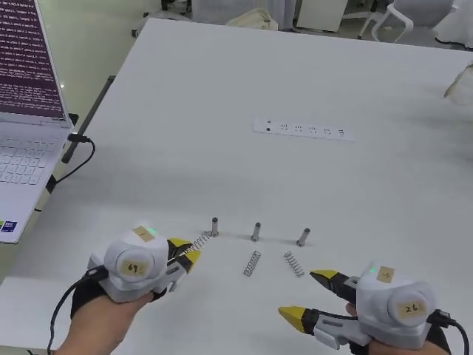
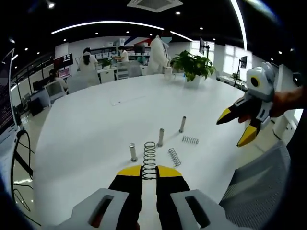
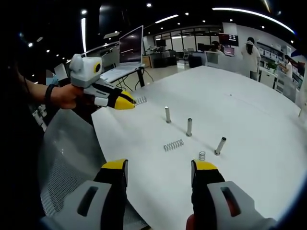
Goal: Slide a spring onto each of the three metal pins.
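Three short metal pins stand in a row on the white table: left pin [image 1: 214, 226], middle pin [image 1: 256, 231], right pin [image 1: 303, 237]. My left gripper [image 1: 188, 253] is shut on a spring [image 2: 149, 158] that sticks out from its yellow tips toward the left pin [image 2: 133, 152]. Two loose springs lie flat in front of the pins, one [image 1: 252, 262] below the middle pin and one [image 1: 294, 264] below the right pin. My right gripper [image 1: 309, 294] hovers open near the table's front edge, nothing between its fingers [image 3: 115, 167].
A white power strip [image 1: 298, 130] lies farther back on the table [image 1: 332, 185]. An open laptop [image 1: 22, 111] with a black cable [image 1: 77, 159] sits at the left edge. Chairs stand beyond the far edge.
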`<action>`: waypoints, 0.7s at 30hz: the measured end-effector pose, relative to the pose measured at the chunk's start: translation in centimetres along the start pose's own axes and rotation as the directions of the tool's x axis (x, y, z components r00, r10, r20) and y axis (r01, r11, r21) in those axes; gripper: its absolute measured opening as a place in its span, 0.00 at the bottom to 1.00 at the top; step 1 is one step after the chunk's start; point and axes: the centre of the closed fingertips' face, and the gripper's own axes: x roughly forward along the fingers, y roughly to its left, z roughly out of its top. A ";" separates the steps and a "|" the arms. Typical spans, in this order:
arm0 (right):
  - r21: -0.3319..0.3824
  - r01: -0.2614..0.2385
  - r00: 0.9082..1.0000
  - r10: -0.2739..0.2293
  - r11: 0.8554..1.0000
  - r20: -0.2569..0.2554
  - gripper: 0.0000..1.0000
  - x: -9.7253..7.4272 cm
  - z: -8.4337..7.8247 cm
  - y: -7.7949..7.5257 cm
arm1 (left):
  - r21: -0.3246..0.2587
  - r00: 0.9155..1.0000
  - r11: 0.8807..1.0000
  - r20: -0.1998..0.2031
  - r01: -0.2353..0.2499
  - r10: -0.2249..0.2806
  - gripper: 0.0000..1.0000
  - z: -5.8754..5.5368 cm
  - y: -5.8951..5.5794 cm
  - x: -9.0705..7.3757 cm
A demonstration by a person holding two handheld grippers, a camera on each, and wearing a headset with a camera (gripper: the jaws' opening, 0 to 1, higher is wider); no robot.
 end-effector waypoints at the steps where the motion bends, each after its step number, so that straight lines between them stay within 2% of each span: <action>1: -0.002 -0.002 1.000 0.002 1.000 0.002 0.51 0.0 0.1 0.0 | 0.010 1.000 1.000 0.003 0.008 -0.008 0.02 0.2 -0.3 0.1; 7: -0.001 -0.017 1.000 0.017 1.000 0.007 0.50 0.5 0.5 0.1 | 0.040 0.999 0.998 0.002 0.045 -0.045 0.02 0.6 -1.6 0.4; 12: -0.007 -0.046 0.998 0.046 0.999 0.037 0.47 1.2 2.0 0.3 | 0.085 0.997 0.993 -0.003 0.080 -0.080 0.02 1.0 -3.0 0.4; 21: -0.050 -0.116 0.992 0.118 0.992 0.048 0.43 2.7 4.1 1.3 | 0.143 0.990 0.980 0.004 0.140 -0.142 0.02 1.8 -5.8 0.5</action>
